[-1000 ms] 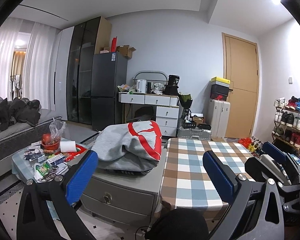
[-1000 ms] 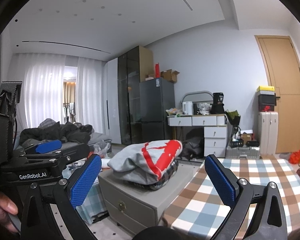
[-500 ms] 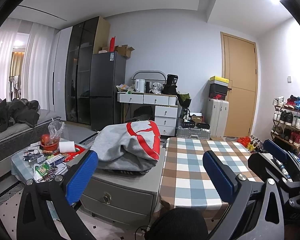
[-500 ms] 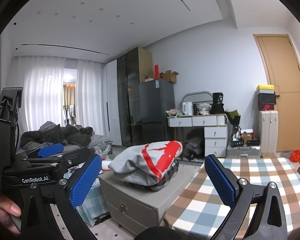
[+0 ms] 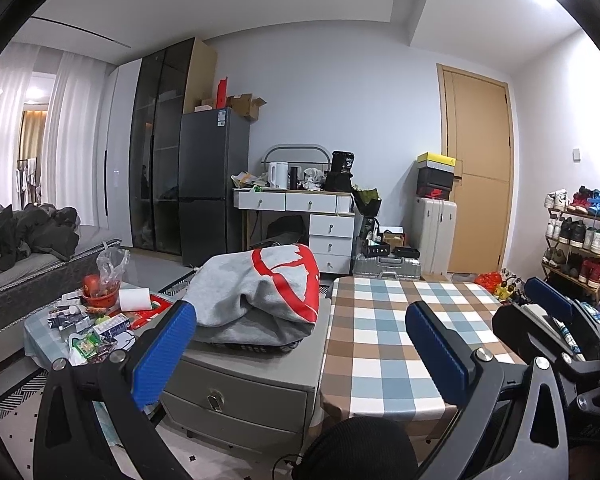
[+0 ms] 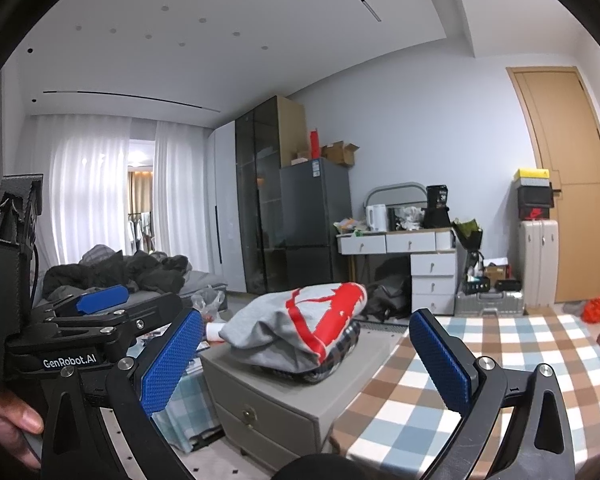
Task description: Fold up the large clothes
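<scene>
Checked tablecloth point(image 5: 400, 320) lies bare at 12 o'clock, prob. as folding space. Grey-red sweatshirt point(image 5: 260, 292) sits bundled on grey drawer unit point(image 5: 240, 376) at 11. Left gripper point(image 5: 300, 336) & right gripper point(image 6: 306, 354) both spread wide, empty.

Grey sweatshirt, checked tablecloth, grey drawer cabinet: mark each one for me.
grey sweatshirt point(image 5: 236, 292), left wrist view, on its grey front left of the red print.
checked tablecloth point(image 5: 396, 320), left wrist view, on bare cloth mid-table.
grey drawer cabinet point(image 6: 276, 412), right wrist view, on its upper drawer front.

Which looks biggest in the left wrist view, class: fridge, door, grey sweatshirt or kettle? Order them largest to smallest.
1. Door
2. Fridge and grey sweatshirt: too alike to rank, and the sweatshirt lies nearer the camera.
3. Kettle
</scene>
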